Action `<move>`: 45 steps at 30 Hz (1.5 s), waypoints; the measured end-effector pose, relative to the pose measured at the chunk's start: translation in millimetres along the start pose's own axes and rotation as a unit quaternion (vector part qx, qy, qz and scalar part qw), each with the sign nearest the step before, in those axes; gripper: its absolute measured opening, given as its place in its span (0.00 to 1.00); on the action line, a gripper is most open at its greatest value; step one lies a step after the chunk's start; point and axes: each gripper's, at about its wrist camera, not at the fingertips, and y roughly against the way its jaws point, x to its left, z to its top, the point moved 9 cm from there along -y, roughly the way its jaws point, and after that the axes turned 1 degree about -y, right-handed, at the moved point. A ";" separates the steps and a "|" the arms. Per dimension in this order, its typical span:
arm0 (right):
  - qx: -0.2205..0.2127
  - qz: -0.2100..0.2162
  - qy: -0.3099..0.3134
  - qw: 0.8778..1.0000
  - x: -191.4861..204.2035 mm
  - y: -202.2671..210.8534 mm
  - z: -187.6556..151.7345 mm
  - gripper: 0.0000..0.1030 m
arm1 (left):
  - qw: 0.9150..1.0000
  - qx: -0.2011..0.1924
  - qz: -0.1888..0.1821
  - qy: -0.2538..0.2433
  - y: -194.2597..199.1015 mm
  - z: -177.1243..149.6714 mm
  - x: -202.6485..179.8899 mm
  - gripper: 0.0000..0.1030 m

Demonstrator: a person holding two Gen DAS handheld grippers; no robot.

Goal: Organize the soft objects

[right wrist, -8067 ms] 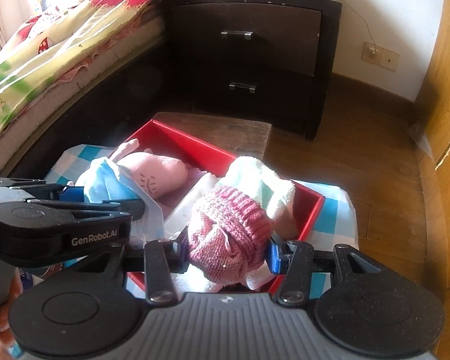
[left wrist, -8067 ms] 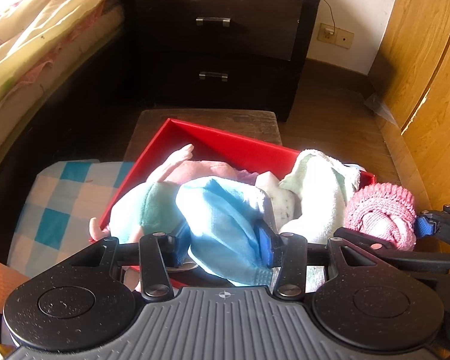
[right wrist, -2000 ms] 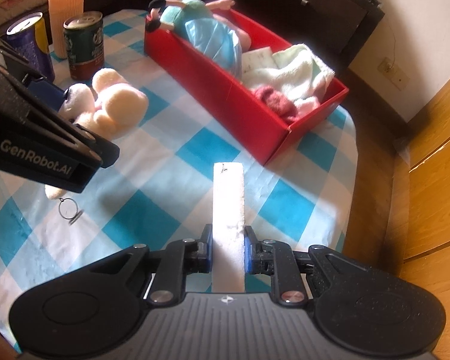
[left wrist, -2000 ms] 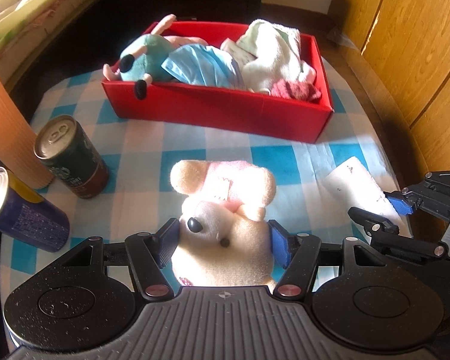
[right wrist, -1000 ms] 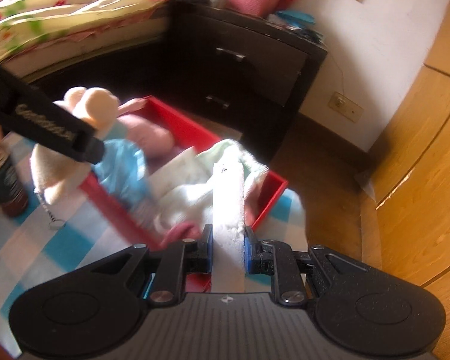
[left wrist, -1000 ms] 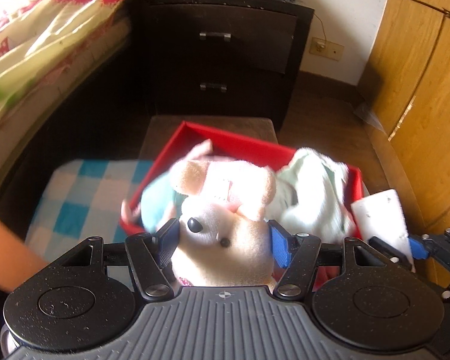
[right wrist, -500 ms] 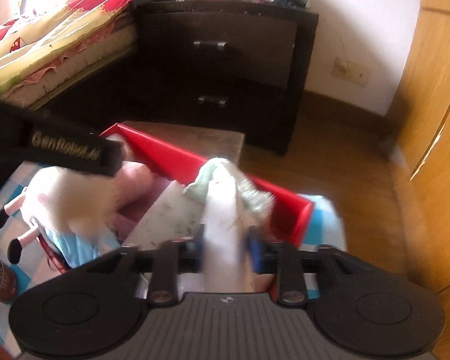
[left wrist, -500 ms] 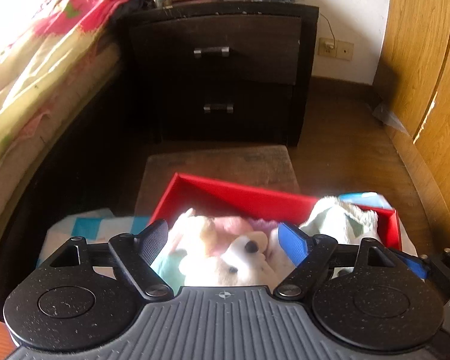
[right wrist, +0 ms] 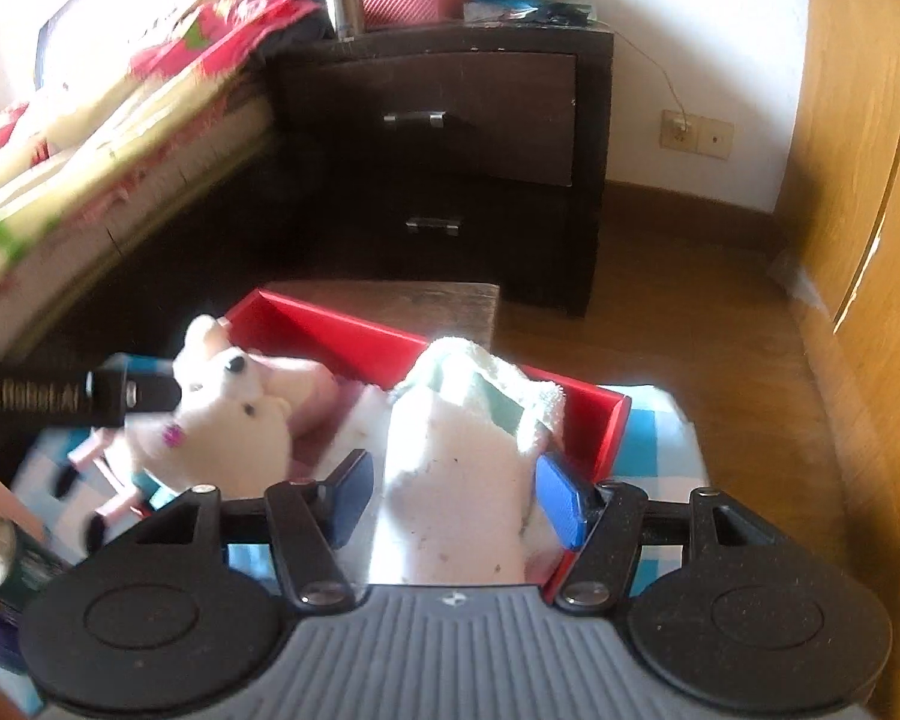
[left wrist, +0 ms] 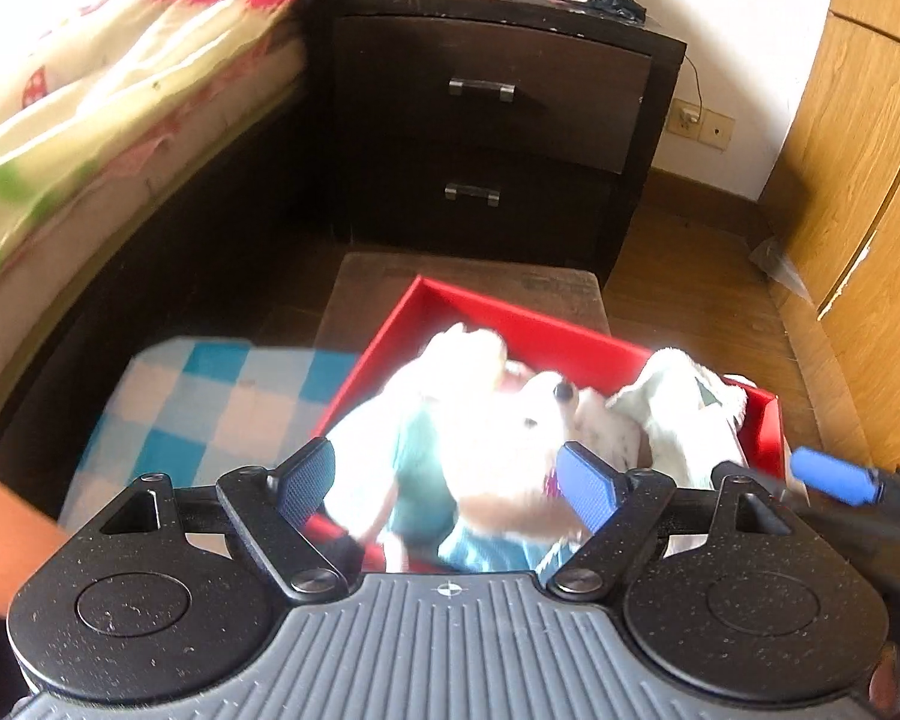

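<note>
Left hand-held gripper [left wrist: 447,483] spread wide over the red box [left wrist: 534,333], pads clear of the cream plush dog [left wrist: 510,420], which lies on the heap inside the box's left half, atop a teal-clad doll [left wrist: 417,450]. Right hand-held gripper [right wrist: 450,498] just been opening, jaws parted; white sponge block [right wrist: 453,480] between them, pads off it, resting on the pile at the box's right end against a pale green towel [right wrist: 498,378]. Whether the right pad brushes the block: cannot tell. Box at the far edge of the bench, on a blue-checked cloth [left wrist: 198,396]. Green can [right wrist: 6,558] at the bench's left side. Dark nightstand [left wrist: 486,120] beyond, bed [left wrist: 90,90] to its left.
</note>
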 end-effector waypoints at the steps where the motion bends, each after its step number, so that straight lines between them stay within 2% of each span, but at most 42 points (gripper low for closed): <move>1: -0.004 0.007 -0.009 1.000 0.5 2.3 2.6 0.37 | 1.000 0.000 -0.001 0.003 1.7 -1.4 1.3 0.77; 4: -0.017 0.032 -0.032 0.999 3.2 5.2 8.7 0.37 | 1.000 0.000 -0.007 0.014 7.9 -4.9 5.5 0.77; 7: -0.011 0.067 -0.061 0.996 8.2 2.6 11.4 0.37 | 1.000 -0.002 -0.004 0.010 15.4 -8.9 8.8 0.77; 8: -0.007 0.067 -0.065 0.996 9.8 3.2 11.3 0.37 | 1.000 -0.003 -0.002 0.005 17.7 -9.7 9.4 0.77; 13: -0.032 -0.010 -0.002 0.999 12.7 20.2 9.6 0.37 | 1.000 -0.014 0.013 0.003 29.1 -15.1 11.8 0.77; 17: -0.023 -0.003 -0.033 0.999 5.7 36.7 4.7 0.37 | 1.000 -0.015 0.008 -0.001 40.3 -24.1 6.1 0.77; 23: -0.040 -0.032 -0.005 0.999 8.1 67.0 -8.1 0.37 | 1.000 -0.024 0.011 -0.012 58.3 -42.5 -1.0 0.77; 27: -0.040 -0.031 -0.004 0.999 8.4 83.9 -19.7 0.37 | 0.999 -0.036 0.017 -0.013 73.4 -54.4 -1.7 0.78; 36: -0.079 -0.027 0.008 0.996 19.3 130.7 -37.3 0.37 | 0.996 -0.077 0.028 -0.031 110.9 -68.6 -4.2 0.80; 45: -0.118 -0.023 0.007 0.993 30.7 162.8 -42.5 0.37 | 0.994 -0.094 0.034 -0.033 128.6 -78.0 1.0 0.81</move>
